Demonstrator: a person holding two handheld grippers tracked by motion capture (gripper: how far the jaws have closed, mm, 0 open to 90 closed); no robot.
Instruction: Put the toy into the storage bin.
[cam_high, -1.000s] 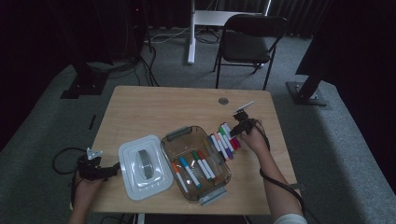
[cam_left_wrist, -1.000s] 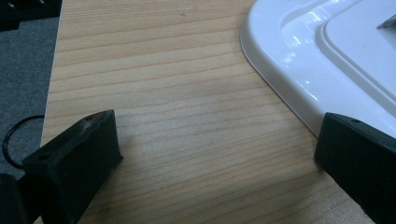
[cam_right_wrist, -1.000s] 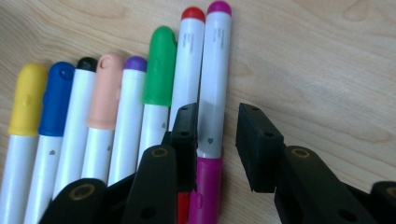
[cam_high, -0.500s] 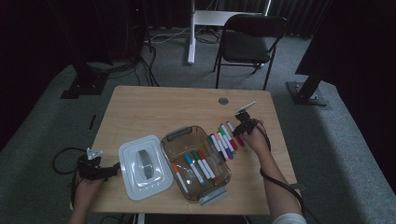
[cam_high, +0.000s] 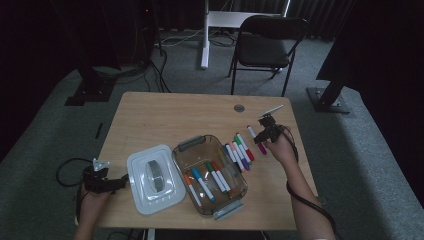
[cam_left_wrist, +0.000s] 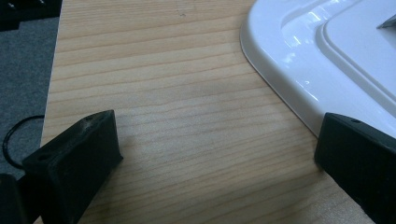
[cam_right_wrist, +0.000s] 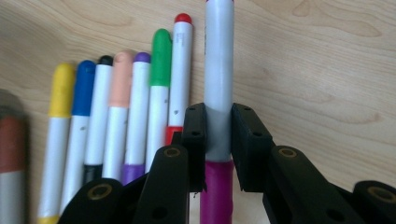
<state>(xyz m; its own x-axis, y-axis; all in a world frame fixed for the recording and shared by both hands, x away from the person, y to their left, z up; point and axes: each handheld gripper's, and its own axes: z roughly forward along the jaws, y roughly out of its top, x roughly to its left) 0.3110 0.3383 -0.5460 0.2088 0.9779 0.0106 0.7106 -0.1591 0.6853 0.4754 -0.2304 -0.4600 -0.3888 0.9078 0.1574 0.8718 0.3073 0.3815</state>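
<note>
- The wooden table (cam_high: 160, 120) carried everything.
- A clear tub (cam_high: 210, 175) sat near its centre with several markers inside.
- A white lid (cam_high: 152, 180) lay just at the tub's nine o'clock.
- A row of markers (cam_high: 240, 152) lay at the tub's two o'clock.
- The left gripper (cam_high: 107, 184), at the lid's nine o'clock, had its jaws spread, gripping nothing.
- The right gripper (cam_right_wrist: 218, 135) had just closed, pinching the magenta marker (cam_right_wrist: 218, 70), at the row's three o'clock.

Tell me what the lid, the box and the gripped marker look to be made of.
Lid: glossy white plastic, probably; it shows bright glints.
Box: clear, brown-tinted plastic, it seems; markers show through its wall.
Marker: smooth matt grey barrel with a magenta end, likely plastic, clamped in the right gripper.
</note>
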